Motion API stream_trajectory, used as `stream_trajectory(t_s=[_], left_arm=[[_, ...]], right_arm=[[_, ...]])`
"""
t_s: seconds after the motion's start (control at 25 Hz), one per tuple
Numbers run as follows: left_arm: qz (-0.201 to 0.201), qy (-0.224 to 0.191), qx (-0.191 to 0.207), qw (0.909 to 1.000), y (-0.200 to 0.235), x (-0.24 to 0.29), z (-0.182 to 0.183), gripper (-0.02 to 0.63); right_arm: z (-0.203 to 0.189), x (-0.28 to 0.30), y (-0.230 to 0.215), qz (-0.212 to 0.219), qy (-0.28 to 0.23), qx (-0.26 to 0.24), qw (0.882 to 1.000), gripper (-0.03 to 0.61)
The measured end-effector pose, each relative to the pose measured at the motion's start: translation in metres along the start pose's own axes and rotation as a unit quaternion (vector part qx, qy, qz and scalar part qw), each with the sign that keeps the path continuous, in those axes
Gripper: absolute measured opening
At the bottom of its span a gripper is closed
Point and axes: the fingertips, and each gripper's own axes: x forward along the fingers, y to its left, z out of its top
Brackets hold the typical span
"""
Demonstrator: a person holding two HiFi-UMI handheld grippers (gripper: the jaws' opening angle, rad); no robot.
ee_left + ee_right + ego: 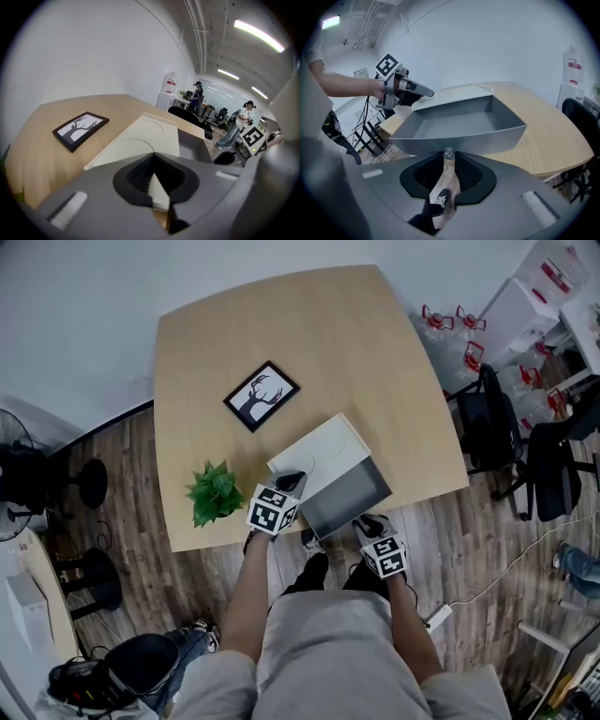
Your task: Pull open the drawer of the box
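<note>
Evidently near done: drawer [349, 495] is drawn toward 5 o'clock, knob [449, 153] pinched in right gripper [449, 157] jaws; left gripper [292, 482] jaws closed against box [319, 451]; release is judged next.

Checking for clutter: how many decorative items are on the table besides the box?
2: a framed deer picture toward the far left, and a small green plant near the front edge, left of the box.

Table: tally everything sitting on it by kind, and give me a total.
Picture frame: 1
Potted plant: 1
Box with its drawer pulled out: 1
Total: 3
</note>
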Motion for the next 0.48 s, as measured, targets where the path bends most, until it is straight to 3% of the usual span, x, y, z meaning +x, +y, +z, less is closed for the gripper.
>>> stream_trajectory(t_s=[0.4,0.44,0.48], left_arm=[[0.013,0.003,0.005,0.9999,-0.001,0.001,0.000,0.052],[0.019,0.002,0.008,0.9998,0.000,0.001,0.000,0.052],[0.027,0.002,0.011,0.9996,0.002,0.001,0.000,0.052]], right_arm=[[-0.009,-0.009,0.000,0.014,0.025,-0.028,0.999,0.067],[-0.012,-0.010,-0.002,0.015,0.031,-0.032,0.999,0.058],[-0.017,-0.012,-0.005,0.016,0.039,-0.032,0.999,0.001]])
